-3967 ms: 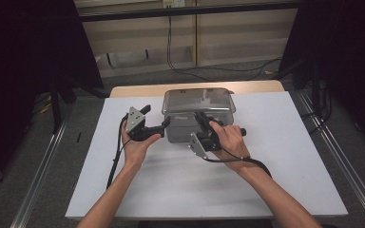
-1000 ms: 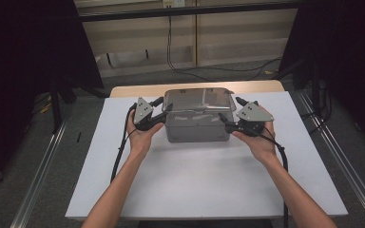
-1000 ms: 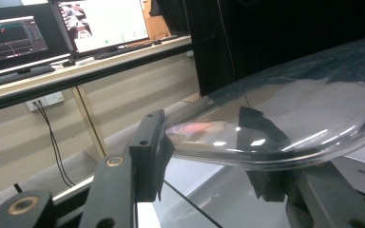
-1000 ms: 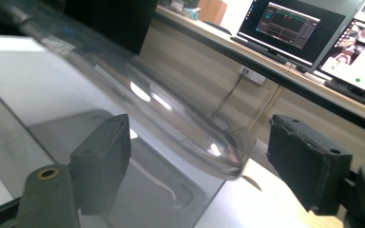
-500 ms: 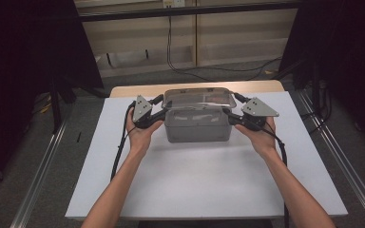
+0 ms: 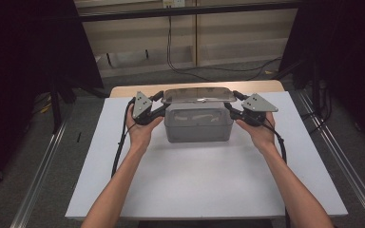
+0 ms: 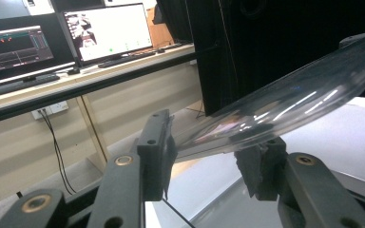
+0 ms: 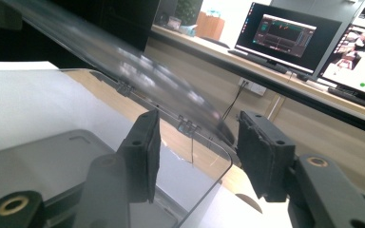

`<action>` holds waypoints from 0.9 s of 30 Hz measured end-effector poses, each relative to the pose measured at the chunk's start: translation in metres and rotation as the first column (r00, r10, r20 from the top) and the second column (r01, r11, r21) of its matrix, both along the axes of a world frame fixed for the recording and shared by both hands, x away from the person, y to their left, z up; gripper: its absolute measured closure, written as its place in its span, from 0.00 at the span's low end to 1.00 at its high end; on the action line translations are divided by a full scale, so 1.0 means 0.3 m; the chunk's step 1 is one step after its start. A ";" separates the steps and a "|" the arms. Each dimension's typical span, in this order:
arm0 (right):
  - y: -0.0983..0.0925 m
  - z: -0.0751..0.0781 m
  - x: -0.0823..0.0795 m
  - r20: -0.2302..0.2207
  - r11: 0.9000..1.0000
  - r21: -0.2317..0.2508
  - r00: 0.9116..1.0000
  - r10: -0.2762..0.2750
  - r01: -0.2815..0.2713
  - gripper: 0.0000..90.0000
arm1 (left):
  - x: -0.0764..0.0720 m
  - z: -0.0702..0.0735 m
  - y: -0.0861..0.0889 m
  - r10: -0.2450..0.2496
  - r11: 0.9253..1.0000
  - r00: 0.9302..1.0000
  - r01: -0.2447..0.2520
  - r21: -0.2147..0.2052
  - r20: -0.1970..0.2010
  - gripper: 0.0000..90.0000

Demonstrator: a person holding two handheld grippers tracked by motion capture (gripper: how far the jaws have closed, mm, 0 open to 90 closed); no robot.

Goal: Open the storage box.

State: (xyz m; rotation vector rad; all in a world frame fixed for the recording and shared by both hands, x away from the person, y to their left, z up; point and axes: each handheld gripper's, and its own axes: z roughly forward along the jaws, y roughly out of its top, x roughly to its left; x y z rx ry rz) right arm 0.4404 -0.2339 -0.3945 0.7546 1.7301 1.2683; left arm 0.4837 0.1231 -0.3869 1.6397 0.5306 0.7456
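Note:
A grey box (image 6: 197,125) stands at the back middle of the white table sheet (image 6: 204,180). Its clear lid (image 6: 197,94) is hinged at the far side and stands tilted up off the box rim. My left gripper (image 6: 159,101) sits at the lid's left end and my right gripper (image 6: 233,101) at its right end. In the left gripper view the jaws of the gripper (image 7: 209,159) are apart with the lid's (image 7: 285,102) edge running between them. In the right gripper view the gripper (image 8: 202,152) is likewise open, around the corner of the lid (image 8: 138,66).
The table's wooden edge (image 6: 266,86) shows behind the box. Metal rails (image 6: 43,175) run along both sides of the table on the floor. A desk with monitors (image 7: 107,31) stands beyond, also seen as screens (image 8: 285,35) in the right gripper view.
Both grippers moved from the box's front out to the two ends of the lid. Over the last second the lid has tipped up from the box.

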 end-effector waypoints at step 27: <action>-0.006 -0.006 0.137 -0.018 0.998 0.057 1.000 -0.011 0.012 0.67 | 0.032 0.036 -0.005 0.011 1.000 1.000 -0.011 0.000 0.016 0.68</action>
